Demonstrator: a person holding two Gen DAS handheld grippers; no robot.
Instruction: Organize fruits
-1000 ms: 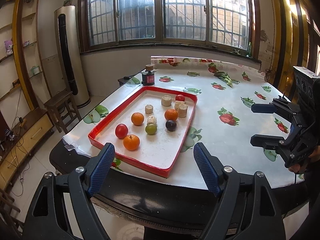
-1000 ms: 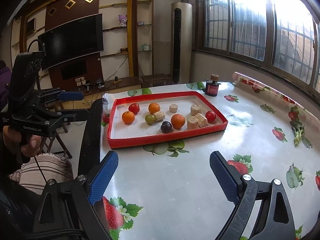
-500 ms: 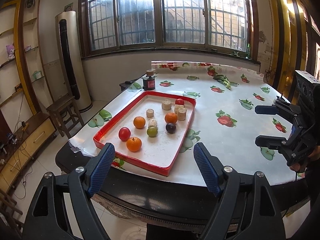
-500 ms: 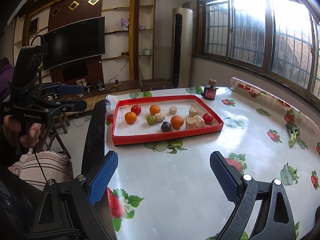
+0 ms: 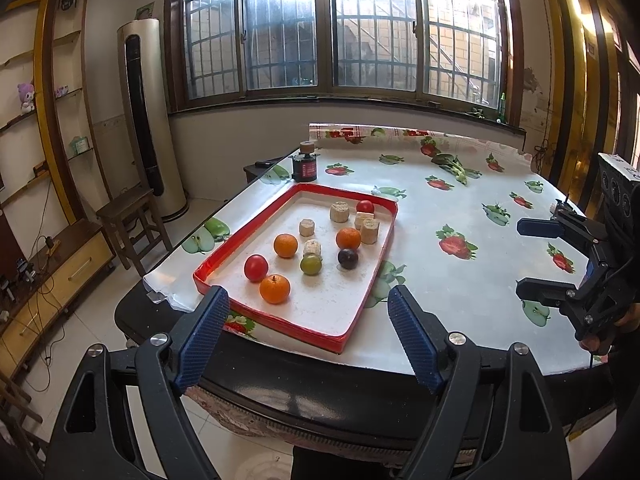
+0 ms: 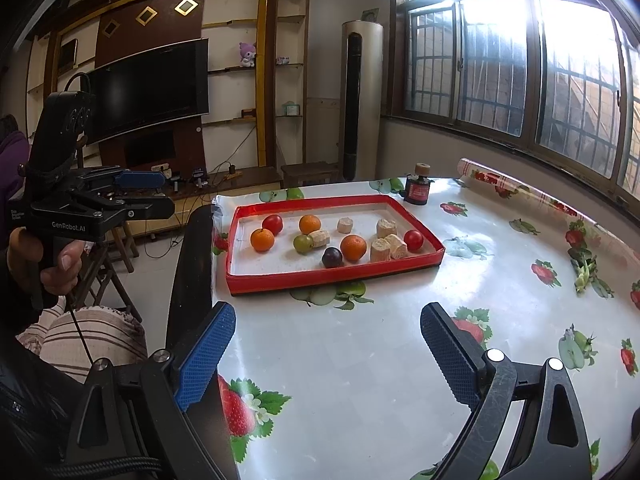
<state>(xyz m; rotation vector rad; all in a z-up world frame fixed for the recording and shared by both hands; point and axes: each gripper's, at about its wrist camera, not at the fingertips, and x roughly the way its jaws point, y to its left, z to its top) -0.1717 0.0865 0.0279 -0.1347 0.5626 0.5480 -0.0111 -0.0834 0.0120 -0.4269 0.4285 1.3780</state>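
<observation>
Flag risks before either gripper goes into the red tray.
1. Crowding: the orange sits tight among a cork-like piece and the dark plum; open jaws could knock neighbours and send round fruit rolling.
2. The red tray lies near the table edge, so a push may slide it off.
3. The left gripper and right gripper, both open and apart, may collide over the tray.

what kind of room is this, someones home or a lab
Most likely a home living room: a large wall-mounted television, a tall floor-standing air conditioner, and a table covered in a fruit-print tablecloth holding a red tray of fruit.
</observation>
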